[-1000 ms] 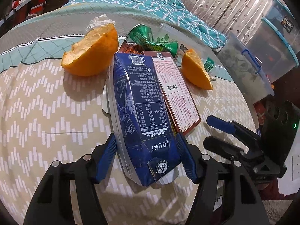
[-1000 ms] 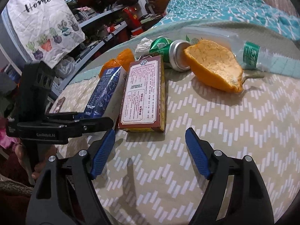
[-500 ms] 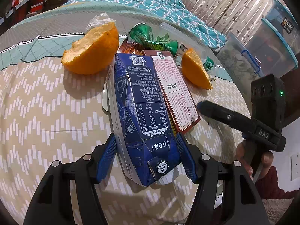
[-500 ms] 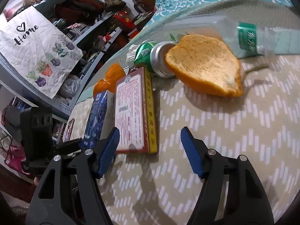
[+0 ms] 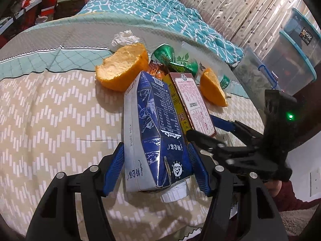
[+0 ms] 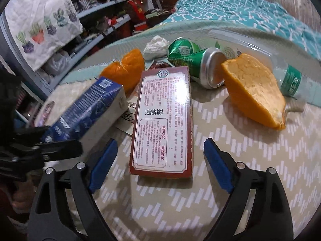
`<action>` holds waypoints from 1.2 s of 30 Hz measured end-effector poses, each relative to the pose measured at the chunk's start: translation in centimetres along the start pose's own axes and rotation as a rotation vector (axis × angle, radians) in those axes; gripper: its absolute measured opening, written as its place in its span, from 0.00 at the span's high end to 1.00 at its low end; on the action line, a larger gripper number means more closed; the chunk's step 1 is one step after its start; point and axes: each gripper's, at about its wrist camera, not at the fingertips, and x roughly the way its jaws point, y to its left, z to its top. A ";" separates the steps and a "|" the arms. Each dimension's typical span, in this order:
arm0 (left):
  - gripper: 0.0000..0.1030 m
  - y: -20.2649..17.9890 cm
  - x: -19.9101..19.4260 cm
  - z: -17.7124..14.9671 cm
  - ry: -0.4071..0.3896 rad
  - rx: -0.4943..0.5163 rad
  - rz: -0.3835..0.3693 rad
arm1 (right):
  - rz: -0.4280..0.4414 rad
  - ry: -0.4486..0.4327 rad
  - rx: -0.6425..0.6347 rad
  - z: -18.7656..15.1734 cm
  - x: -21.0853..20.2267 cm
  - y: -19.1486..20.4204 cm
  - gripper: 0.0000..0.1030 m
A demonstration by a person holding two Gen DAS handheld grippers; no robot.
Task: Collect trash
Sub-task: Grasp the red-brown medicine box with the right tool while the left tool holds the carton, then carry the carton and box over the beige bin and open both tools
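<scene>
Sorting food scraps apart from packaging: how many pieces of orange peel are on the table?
2: one orange peel by the mouth of the green can, another orange peel behind the blue milk carton. More may be hidden.

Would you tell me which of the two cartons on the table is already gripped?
The blue milk carton, clamped between the left gripper's fingers; the brown box lies flat, ungripped.

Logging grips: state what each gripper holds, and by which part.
Left gripper grips the milk carton by its sides near the cap end. Right gripper, opening, holds nothing.
</scene>
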 end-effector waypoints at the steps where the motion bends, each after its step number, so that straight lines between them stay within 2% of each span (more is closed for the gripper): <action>1: 0.42 -0.1 0.1 0.0 0.002 0.002 -0.001 | -0.013 -0.001 -0.011 -0.2 0.1 0.1 0.16; 3: 0.42 -0.4 0.3 -0.2 0.008 0.009 -0.007 | -0.051 -0.011 -0.044 -0.5 -0.2 0.3 0.37; 4: 0.42 -0.5 0.4 -0.2 0.011 0.012 -0.010 | -0.049 -0.010 -0.044 -0.5 -0.3 0.3 0.39; 7: 0.42 -0.9 0.5 -0.3 0.018 0.020 -0.015 | -0.016 -0.026 -0.011 -1.3 -1.6 -0.5 0.40; 11: 0.42 -1.2 0.7 -0.3 0.020 0.027 -0.024 | 0.028 -0.051 -0.044 -3.1 -4.0 -0.8 0.40; 16: 0.42 -2.3 0.9 -0.2 0.023 0.051 -0.042 | 0.009 -0.072 -0.052 -5.6 -6.7 -1.8 0.40; 22: 0.42 -4.4 2.1 -0.5 0.052 0.100 -0.058 | -0.020 -0.096 0.022 -7.4 -8.5 -4.0 0.40; 31: 0.42 -5.6 3.2 -1.1 0.082 0.130 -0.055 | -0.028 -0.070 0.042 -8.2 -8.2 -4.6 0.40; 36: 0.42 -5.6 2.7 -0.8 0.072 0.124 -0.063 | 0.035 -0.132 0.042 -7.5 -9.7 -4.1 0.40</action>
